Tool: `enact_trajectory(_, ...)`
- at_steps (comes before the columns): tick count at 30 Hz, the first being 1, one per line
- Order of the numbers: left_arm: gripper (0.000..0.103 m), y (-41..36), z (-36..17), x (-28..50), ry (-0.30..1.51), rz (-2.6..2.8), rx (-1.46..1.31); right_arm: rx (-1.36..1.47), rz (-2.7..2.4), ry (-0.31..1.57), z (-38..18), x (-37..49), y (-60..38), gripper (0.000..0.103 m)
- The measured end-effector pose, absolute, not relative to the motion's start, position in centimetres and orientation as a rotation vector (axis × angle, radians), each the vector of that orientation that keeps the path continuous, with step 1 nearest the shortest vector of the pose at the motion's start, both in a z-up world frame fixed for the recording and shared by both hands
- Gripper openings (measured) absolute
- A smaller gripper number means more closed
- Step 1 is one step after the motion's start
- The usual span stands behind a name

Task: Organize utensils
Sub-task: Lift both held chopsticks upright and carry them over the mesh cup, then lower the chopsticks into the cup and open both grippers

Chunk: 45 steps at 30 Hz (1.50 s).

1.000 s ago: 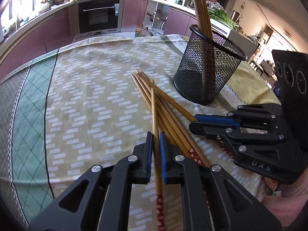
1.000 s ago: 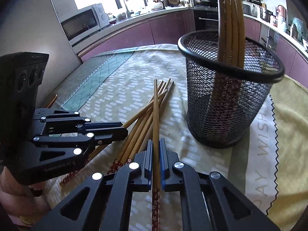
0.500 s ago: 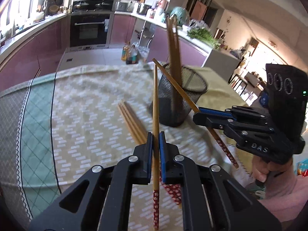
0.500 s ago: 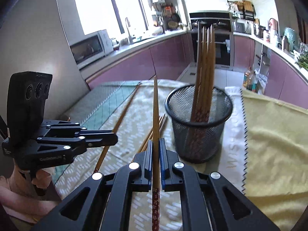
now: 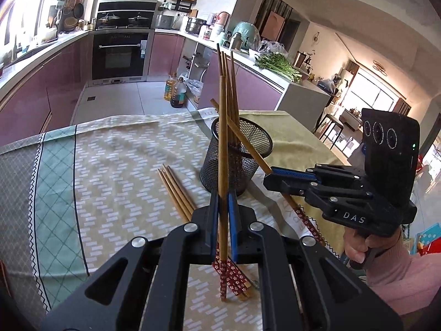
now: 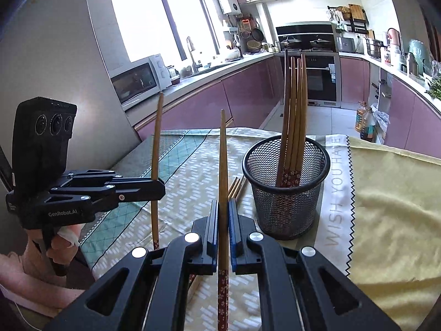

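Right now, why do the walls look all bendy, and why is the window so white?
Left wrist view: the fisheye lens curves the counters, corners go dark, and the far right window glares. Right wrist view: the big window is washed out white, yet the mesh holder and held chopstick stay sharp.

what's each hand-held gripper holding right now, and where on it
Each grips one brown wooden chopstick low on the shaft, just above its red floral end: left hand-held gripper holds one, right hand-held gripper another.
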State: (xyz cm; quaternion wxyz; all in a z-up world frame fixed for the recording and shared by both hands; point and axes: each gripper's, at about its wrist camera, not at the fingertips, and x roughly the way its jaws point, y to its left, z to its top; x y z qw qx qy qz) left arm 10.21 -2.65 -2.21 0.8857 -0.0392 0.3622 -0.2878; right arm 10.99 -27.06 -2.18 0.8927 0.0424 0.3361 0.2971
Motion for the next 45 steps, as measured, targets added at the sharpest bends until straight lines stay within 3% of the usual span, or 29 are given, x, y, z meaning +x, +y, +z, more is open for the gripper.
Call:
enact_trajectory(19, 0.007, -2.6, 1.0, 10.1, 0.682, -0.624, -0.091, 0.090, 0.603, 0.612, -0.1, 10.2, -28.5, 0.006)
enact_trajectory(37, 0.007, -5.2, 8.9, 12.5, 0.472, -0.647, -0.067, 0.090, 0.513, 0.422, 6.6, 13.3, -30.6, 0.006)
enact_trajectory(45, 0.007, -7.1, 9.0, 14.0, 0.473, -0.621, -0.022, 0.096, 0.481, 0.421, 6.1, 15.4, -30.4, 0.006)
